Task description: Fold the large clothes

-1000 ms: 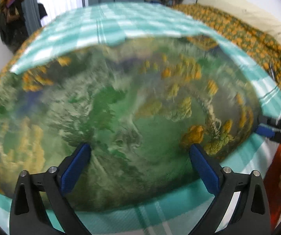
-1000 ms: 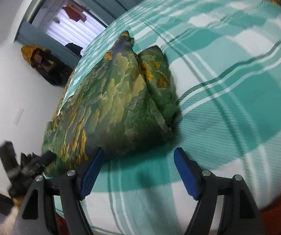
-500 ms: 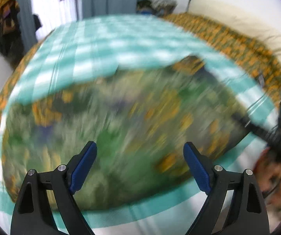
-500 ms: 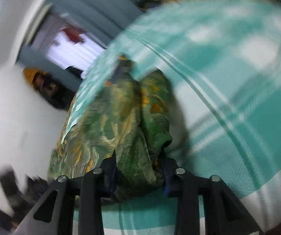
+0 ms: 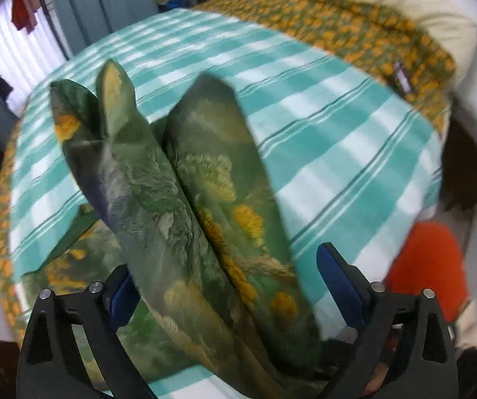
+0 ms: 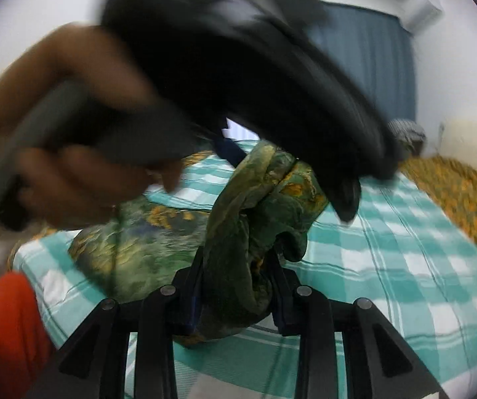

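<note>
The right claw (image 6: 235, 286) is clamping a bunched fold of the green printed garment (image 5: 185, 199) and lifting it off the checked bed (image 5: 338, 126), its long axis running far, while the left claw (image 5: 225, 286) is closing, pads apparently clear of the cloth between them.

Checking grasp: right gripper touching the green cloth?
Touching. In the right wrist view the right gripper has both pads pressed on a bunched fold of the green cloth, which rises between them.
</note>
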The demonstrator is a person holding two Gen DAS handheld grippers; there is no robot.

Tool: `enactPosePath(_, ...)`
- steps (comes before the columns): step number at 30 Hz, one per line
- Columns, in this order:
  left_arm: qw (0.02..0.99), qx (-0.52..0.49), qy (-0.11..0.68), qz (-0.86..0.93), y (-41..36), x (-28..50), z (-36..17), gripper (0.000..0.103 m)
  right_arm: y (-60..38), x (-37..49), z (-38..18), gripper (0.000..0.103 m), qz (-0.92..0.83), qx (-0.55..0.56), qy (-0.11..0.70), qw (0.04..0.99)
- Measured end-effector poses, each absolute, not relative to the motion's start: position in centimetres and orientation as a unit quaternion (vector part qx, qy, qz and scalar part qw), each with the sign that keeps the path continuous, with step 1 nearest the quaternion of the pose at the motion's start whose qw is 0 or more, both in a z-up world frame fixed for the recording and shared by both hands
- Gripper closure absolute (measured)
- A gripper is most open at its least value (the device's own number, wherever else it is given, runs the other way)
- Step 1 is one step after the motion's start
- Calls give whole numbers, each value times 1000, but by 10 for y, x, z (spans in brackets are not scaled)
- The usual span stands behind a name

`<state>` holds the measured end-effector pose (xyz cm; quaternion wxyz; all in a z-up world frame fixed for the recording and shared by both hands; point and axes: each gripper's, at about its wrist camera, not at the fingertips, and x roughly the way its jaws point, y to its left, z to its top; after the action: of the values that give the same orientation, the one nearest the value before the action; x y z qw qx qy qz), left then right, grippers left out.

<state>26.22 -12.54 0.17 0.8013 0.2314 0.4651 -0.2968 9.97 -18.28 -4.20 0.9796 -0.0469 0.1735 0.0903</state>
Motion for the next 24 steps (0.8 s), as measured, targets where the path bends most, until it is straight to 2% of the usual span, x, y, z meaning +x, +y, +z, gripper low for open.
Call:
enactPosePath(1, 804, 235, 466, -286, -120, 261, -1, 25, -177, 98, -42, 70, 94, -62, 170, 979)
enactPosePath(3, 805, 231, 469, -281, -111, 261, -6, 58, -174, 94, -43, 70, 98, -78, 167, 978)
enactPosePath(5, 808, 213, 473, -280, -101, 265, -5, 70, -174, 98, -45, 70, 106, -69, 177, 976)
enactPosePath(6, 809, 208, 473, -281, -97, 266, -4, 73, -172, 98, -46, 70, 106, -66, 179, 976)
enactPosePath(8, 816, 206, 465, -274, -86, 270, 1, 76, -177, 101, -47, 63, 119, -52, 180, 975)
enactPosePath(10, 821, 194, 463, -271, -71, 281, 6, 77, -178, 93, -44, 42, 138, -37, 175, 974)
enactPosePath(11, 823, 184, 466, -269, -58, 287, 9, 78, -181, 90, -44, 40, 146, -29, 171, 974)
enactPosePath(17, 836, 133, 480, -232, 34, 316, 14, 79, -191, 95, -54, 40, 150, -6, 194, 969)
enactPosePath(23, 841, 62, 499, -199, 129, 339, -12, 79, -208, 130, -55, 41, 129, 35, 238, 962)
enactPosePath(24, 841, 46, 502, -195, 144, 343, -18, 79, -207, 139, -54, 46, 134, 40, 248, 959)
